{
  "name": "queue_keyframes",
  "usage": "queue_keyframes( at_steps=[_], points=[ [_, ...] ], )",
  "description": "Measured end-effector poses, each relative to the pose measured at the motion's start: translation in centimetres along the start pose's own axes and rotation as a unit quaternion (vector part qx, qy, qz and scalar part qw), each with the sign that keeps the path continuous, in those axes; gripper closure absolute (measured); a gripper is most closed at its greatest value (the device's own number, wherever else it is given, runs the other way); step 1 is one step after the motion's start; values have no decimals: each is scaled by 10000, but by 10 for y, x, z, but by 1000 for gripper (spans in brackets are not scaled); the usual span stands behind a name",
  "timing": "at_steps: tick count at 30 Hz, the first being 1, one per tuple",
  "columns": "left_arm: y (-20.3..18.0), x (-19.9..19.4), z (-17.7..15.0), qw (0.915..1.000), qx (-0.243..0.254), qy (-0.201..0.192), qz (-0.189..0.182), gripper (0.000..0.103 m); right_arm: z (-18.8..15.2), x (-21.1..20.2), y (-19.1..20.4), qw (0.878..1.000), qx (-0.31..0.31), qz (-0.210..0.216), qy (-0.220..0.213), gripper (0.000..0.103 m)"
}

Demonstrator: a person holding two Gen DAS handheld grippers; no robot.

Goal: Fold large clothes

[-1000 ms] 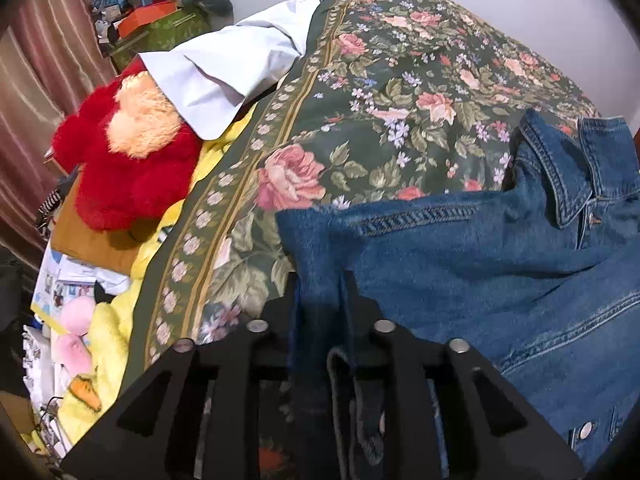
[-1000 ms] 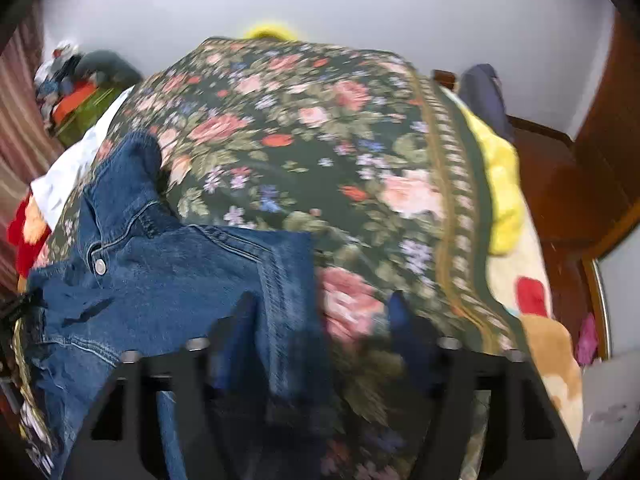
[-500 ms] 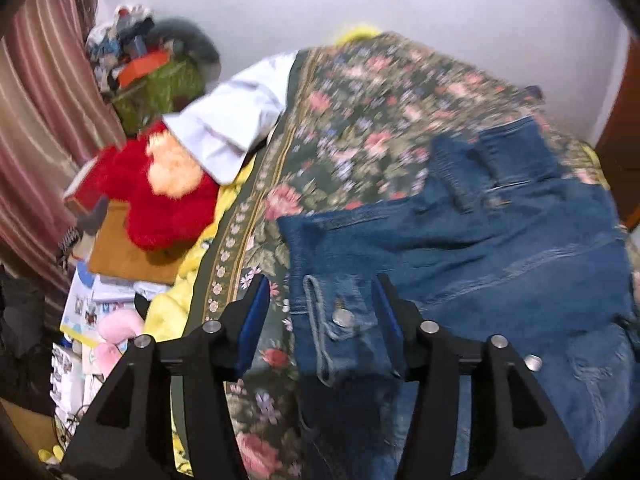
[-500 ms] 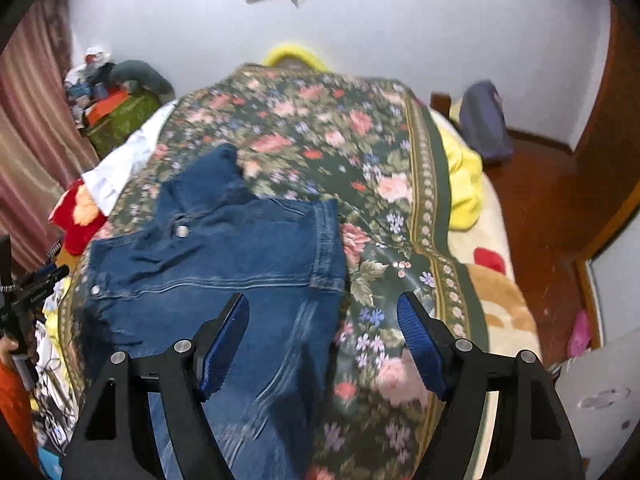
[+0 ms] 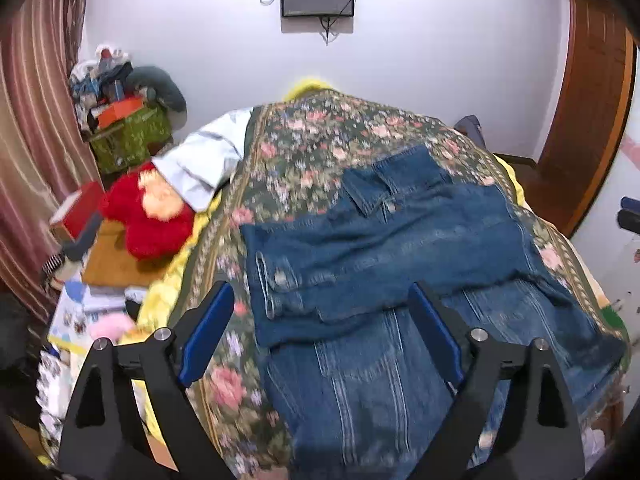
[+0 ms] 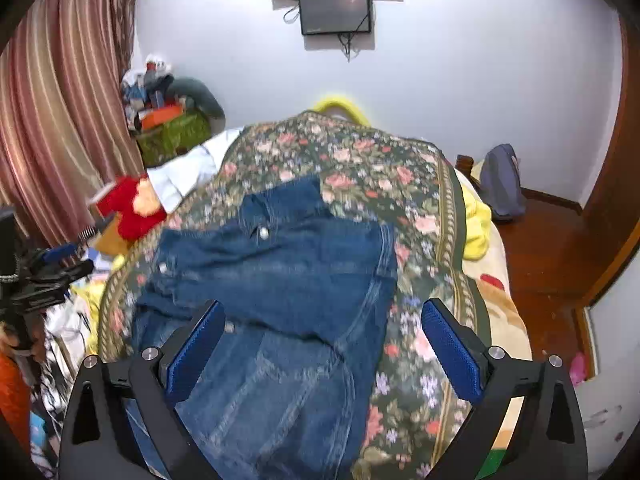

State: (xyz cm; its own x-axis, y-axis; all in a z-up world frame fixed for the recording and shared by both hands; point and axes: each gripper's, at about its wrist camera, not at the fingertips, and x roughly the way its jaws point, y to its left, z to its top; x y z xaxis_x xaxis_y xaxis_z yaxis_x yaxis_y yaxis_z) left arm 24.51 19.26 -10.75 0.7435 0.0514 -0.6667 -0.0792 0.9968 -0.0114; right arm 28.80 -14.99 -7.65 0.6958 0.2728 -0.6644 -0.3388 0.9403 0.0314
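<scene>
A blue denim jacket (image 5: 392,264) lies flat on the floral bedspread (image 5: 304,152), collar toward the far wall, both sleeves folded in across its body. It also shows in the right wrist view (image 6: 280,280). My left gripper (image 5: 320,320) is open and empty, raised above the jacket's near left part. My right gripper (image 6: 320,332) is open and empty, raised above the jacket's near right part. The left gripper also shows at the left edge of the right wrist view (image 6: 40,276).
A red plush toy (image 5: 152,216) and a white cloth (image 5: 204,160) lie left of the bed, with boxes and clutter (image 5: 120,120) behind. A yellow blanket (image 6: 476,220) hangs off the right side. A grey bag (image 6: 500,184) sits on the wooden floor.
Both grippers let go of the folded sleeves, opened wide, and pulled back and up from the jacket. The sleeves now rest on the jacket's body.
</scene>
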Motion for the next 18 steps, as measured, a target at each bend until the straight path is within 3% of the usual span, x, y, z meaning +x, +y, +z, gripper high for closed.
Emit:
queue_keyframes(
  at_steps=[8,13,18],
  points=[
    [34,24,-60,9950,-595,795,72,14,-56,28,-10,9955,265,-9,906,4],
    [61,57,-111,9780,-1330,1606,19,14,-95,42,-16,9867,709,402,1409,4],
    [67,81,-160,9554,-1781,2343,-226,14,-129,54,-9,9819,816,416,1660,4]
  ],
)
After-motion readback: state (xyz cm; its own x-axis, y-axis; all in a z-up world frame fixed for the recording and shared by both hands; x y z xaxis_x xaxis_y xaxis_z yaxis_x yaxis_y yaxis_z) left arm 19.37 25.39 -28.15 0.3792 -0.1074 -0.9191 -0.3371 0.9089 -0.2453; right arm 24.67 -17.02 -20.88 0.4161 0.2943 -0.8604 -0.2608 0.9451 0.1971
